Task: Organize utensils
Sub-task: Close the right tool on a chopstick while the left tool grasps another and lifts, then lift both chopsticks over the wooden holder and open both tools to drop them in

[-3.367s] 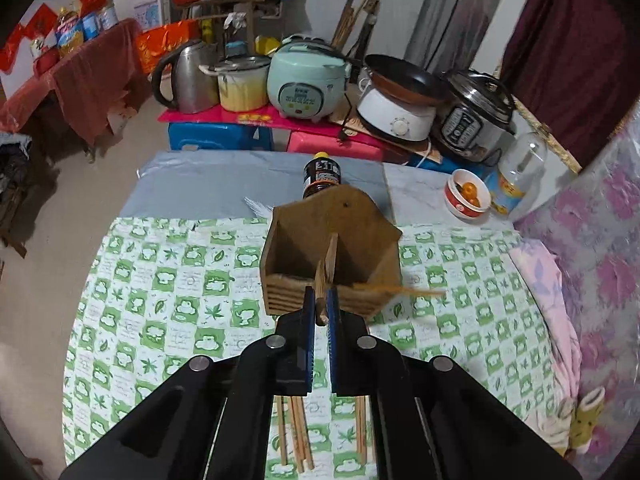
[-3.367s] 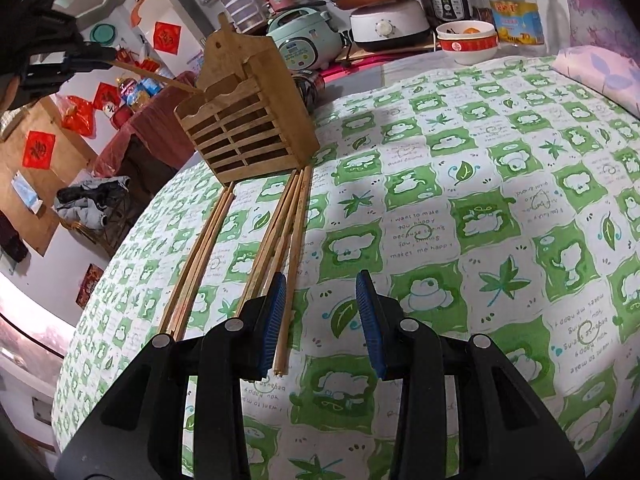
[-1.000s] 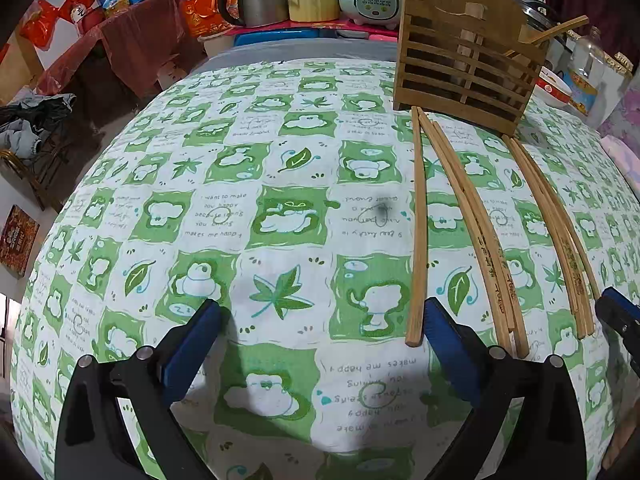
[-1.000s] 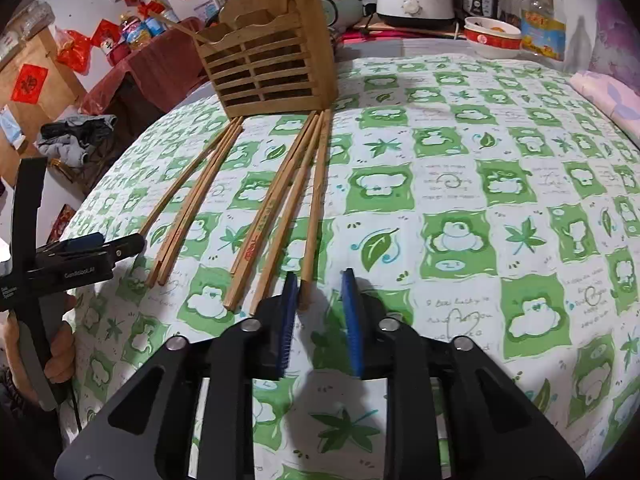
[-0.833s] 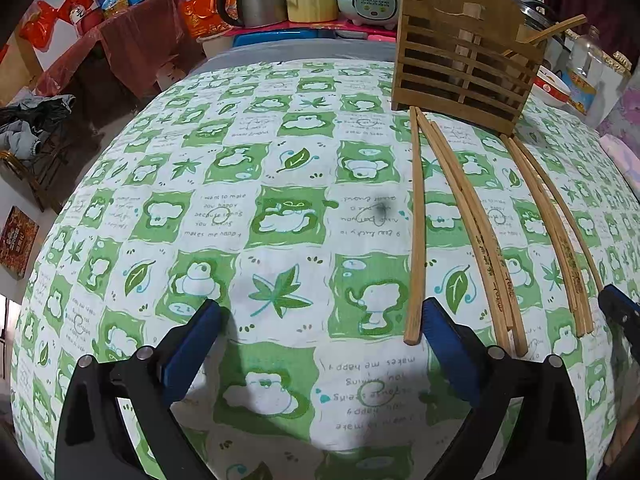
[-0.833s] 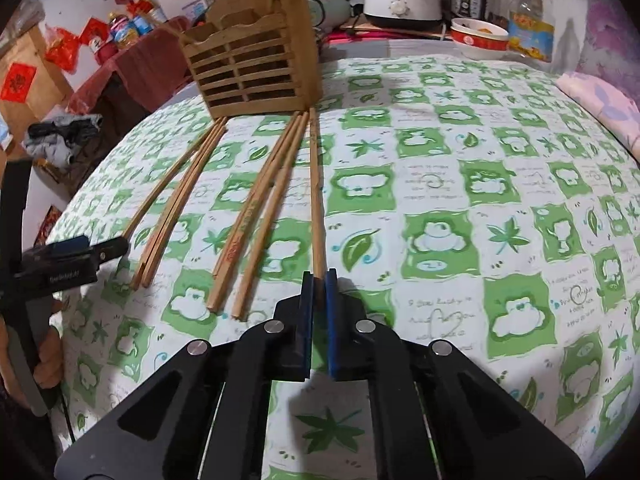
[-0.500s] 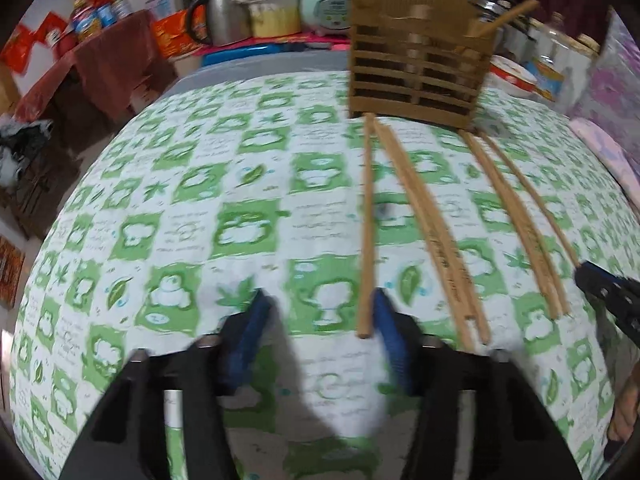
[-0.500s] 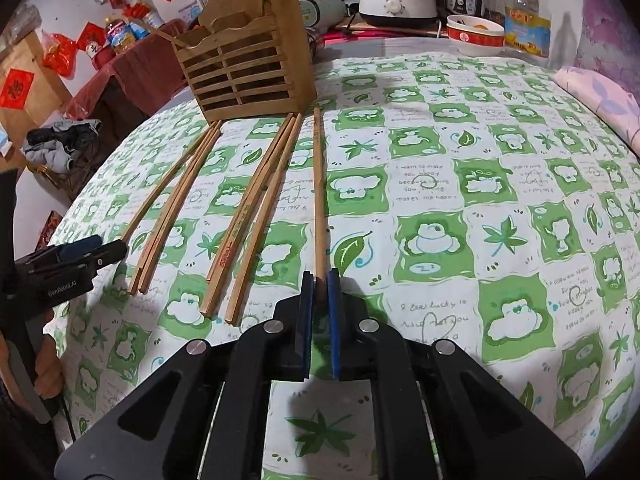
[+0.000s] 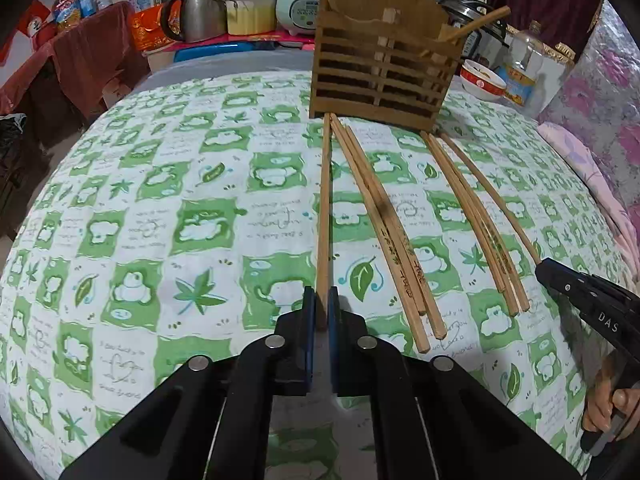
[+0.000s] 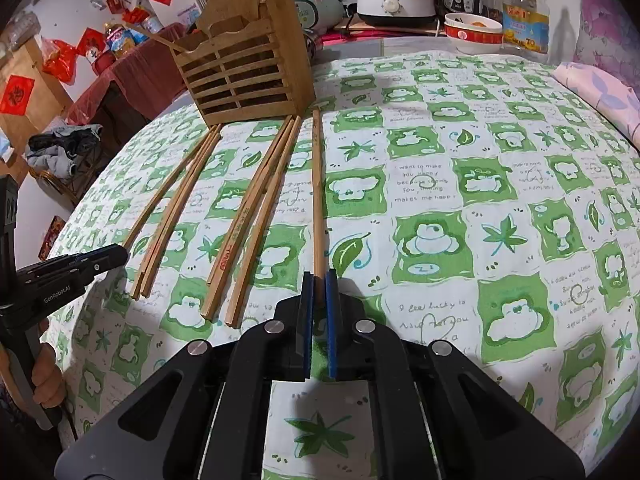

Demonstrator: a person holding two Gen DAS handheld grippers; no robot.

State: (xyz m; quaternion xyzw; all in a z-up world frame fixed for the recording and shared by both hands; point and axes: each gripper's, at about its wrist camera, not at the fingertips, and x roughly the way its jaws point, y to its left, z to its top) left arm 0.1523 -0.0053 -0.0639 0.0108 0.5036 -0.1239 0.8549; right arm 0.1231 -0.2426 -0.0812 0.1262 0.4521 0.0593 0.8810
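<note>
A slatted wooden utensil holder (image 9: 380, 72) stands at the far side of the green-and-white tablecloth (image 9: 160, 220), with two chopsticks poking out of it. Several loose chopsticks (image 9: 400, 248) lie fanned out in front of it, pointing at its base. In the left wrist view my left gripper (image 9: 321, 300) is shut on the near end of the leftmost chopstick (image 9: 325, 200), which still lies on the cloth. In the right wrist view my right gripper (image 10: 319, 284) is shut on the near end of the rightmost chopstick (image 10: 317, 184). Each gripper also shows at the other view's edge, held by a hand.
Behind the table stand a kettle (image 9: 196, 12), a rice cooker (image 9: 298, 8), a red-and-white bowl (image 10: 474, 28) and an oil bottle (image 10: 524, 12). Pink floral bedding (image 9: 600, 120) borders the table's right side. The cloth drops away at the left edge.
My left jaws went from wide open to shut on the chopstick's end, after shifting sideways to centre on it. My right jaws closed on their chopstick and then stayed still.
</note>
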